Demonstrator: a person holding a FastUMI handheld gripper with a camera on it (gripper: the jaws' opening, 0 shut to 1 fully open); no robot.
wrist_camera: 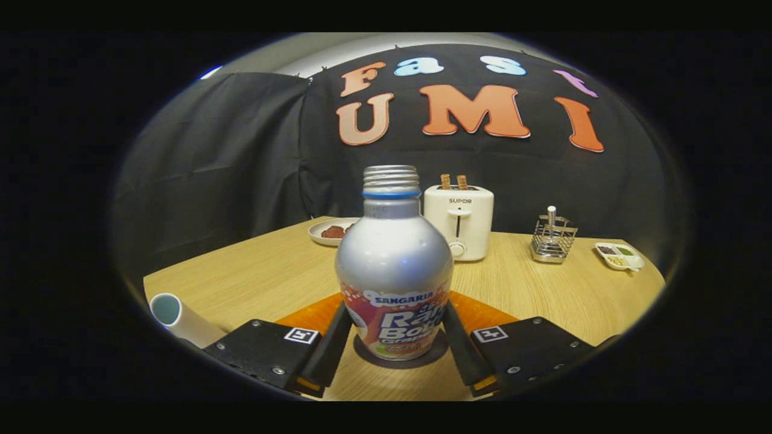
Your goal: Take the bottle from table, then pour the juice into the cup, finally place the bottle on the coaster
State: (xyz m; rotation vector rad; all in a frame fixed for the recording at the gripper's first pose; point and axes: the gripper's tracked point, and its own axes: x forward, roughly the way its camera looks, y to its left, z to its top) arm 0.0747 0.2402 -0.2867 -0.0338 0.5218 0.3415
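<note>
White toaster with two slices, plate of food, wire rack, divided dish, wooden table

A light wooden table with a rounded edge stands against a black cloth wall that hangs in soft folds. Above the cloth, a strip of pale wall or ceiling shows. The light is even and indoor.

ahead: bottle blocks | left: cup near | right: table bare

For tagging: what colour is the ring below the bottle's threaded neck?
Blue ring, clearest in gripper view.
</note>
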